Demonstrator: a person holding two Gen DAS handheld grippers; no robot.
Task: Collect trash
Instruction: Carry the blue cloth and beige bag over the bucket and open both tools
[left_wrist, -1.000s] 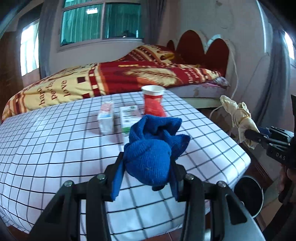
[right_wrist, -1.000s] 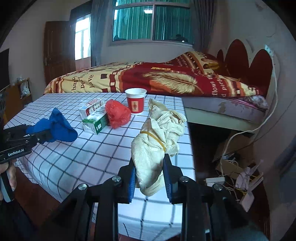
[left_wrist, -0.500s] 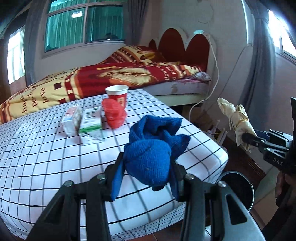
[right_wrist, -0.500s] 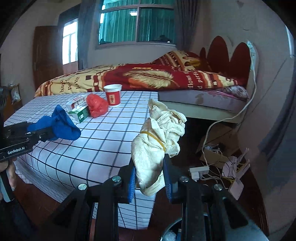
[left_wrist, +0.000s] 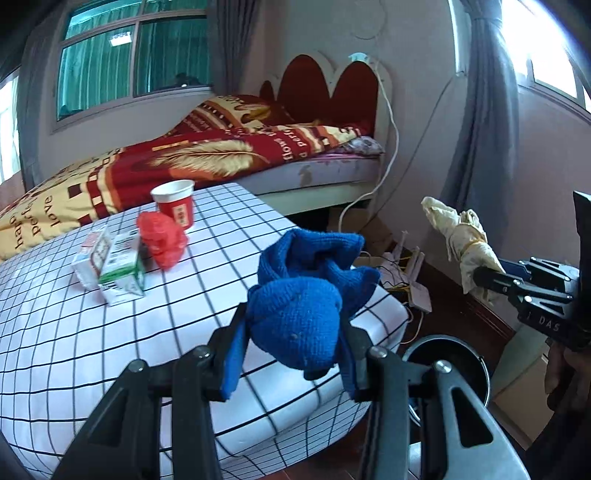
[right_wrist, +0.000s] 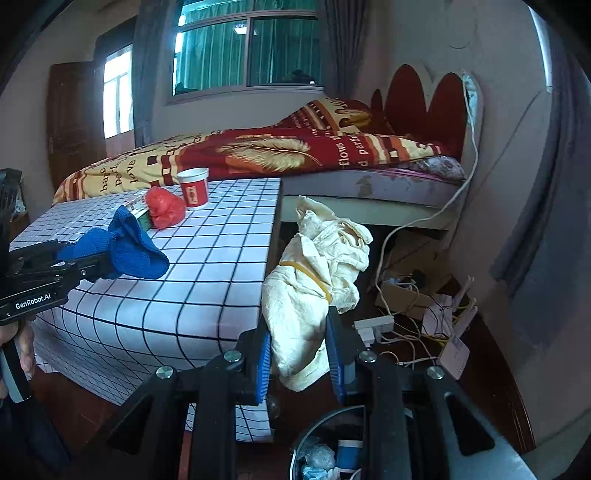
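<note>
while both loads hang clear of the checked table (left_wrist: 92, 332), the step in hand reads as the carry to the bin.

item: left gripper (left_wrist: 291, 354), jaws clamped on a blue knitted cloth (left_wrist: 303, 302), held above the table's near corner.
item: right gripper (right_wrist: 299, 362), jaws clamped on a cream crumpled cloth (right_wrist: 314, 284) banded with a rubber band, held off the table's edge and just above the bin.
item: black waste bin (left_wrist: 447, 354), on the floor beside the table corner, with some rubbish already inside.
item: uncollected on the table: red paper cup (left_wrist: 175, 201), red crumpled bag (left_wrist: 162, 240), two small cartons (left_wrist: 110, 262), set close together.

handling note: bring each load squarely over the bin mouth before parting the jaws. soft cloth may cling to the pads or drape over the rim, so release low and centred. take one hand at a time, since the bin mouth looks narrow for both.

not made out: bin rim largely covered by gripper frames in both views; its contents are blurred; carton print illegible; the tangle of cables (right_wrist: 413, 314) on the floor near the bin is hard to sort; only part of a hand shows at each frame edge.
</note>
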